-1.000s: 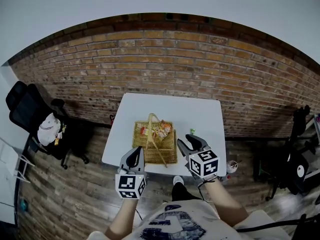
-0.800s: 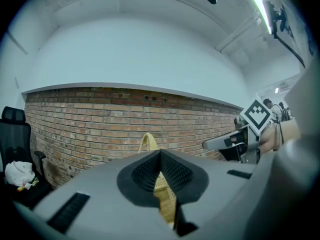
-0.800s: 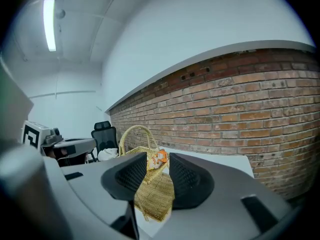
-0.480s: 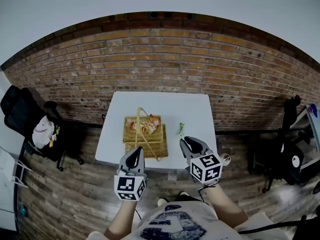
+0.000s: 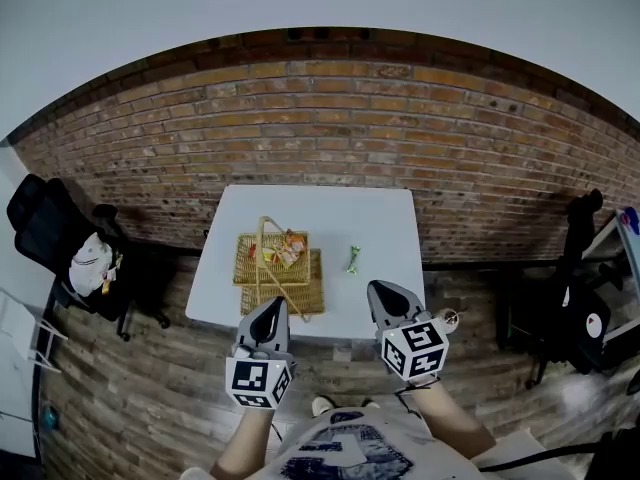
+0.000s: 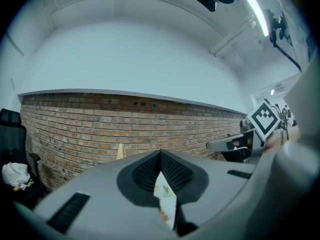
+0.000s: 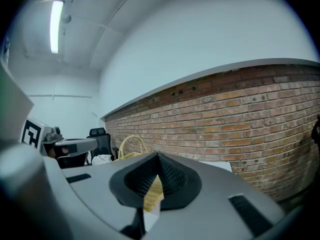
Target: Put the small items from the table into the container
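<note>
Already in: a few orange-red bits point(image 5: 288, 248) sit in the woven wicker handled basket point(image 5: 290, 296).
Left out: one small green item point(image 5: 352, 259) on the white table point(image 5: 330, 213), just right of the basket.
Left gripper point(image 5: 272, 308): jaws together, empty, off the table's near edge.
Right gripper point(image 5: 386, 294): pinched closed too, holding nothing.
Progress: nearly done, I'd say.

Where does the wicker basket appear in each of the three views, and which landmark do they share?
Head view: basket left of centre, on the white table.
Left gripper view: its handle tip, left of centre.
Right gripper view: weave low centre, handle above left.
Shared landmark: brick wall.
</note>
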Available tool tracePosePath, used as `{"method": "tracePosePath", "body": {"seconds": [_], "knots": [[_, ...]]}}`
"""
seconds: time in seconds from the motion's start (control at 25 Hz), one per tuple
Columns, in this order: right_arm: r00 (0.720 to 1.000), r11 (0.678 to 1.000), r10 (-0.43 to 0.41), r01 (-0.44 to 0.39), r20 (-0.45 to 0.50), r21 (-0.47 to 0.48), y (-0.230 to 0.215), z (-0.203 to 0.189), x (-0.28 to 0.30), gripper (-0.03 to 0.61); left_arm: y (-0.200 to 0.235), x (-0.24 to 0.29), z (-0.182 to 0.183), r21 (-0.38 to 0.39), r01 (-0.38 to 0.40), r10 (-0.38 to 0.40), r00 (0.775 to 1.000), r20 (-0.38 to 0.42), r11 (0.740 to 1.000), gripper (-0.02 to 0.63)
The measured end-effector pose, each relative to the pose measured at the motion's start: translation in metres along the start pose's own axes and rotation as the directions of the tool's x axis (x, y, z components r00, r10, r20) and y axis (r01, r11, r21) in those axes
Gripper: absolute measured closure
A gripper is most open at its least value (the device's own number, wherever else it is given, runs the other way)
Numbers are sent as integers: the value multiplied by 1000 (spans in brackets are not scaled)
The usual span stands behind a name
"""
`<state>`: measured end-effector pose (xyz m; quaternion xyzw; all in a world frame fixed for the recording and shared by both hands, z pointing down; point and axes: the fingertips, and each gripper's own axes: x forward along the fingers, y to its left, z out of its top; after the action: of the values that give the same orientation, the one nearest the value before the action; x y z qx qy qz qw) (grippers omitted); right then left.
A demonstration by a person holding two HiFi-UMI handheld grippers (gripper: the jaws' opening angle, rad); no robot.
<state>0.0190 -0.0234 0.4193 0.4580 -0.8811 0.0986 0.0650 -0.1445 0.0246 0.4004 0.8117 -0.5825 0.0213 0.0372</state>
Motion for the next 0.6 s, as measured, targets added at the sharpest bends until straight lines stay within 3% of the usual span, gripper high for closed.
{"method": "tracePosePath", "body": {"seconds": [0.6], "knots": [[1000,999,29,-29,12,27,-20,-2,-40,558,-46,-1,0,23,-18,19,1000,-13,1000,568]]}}
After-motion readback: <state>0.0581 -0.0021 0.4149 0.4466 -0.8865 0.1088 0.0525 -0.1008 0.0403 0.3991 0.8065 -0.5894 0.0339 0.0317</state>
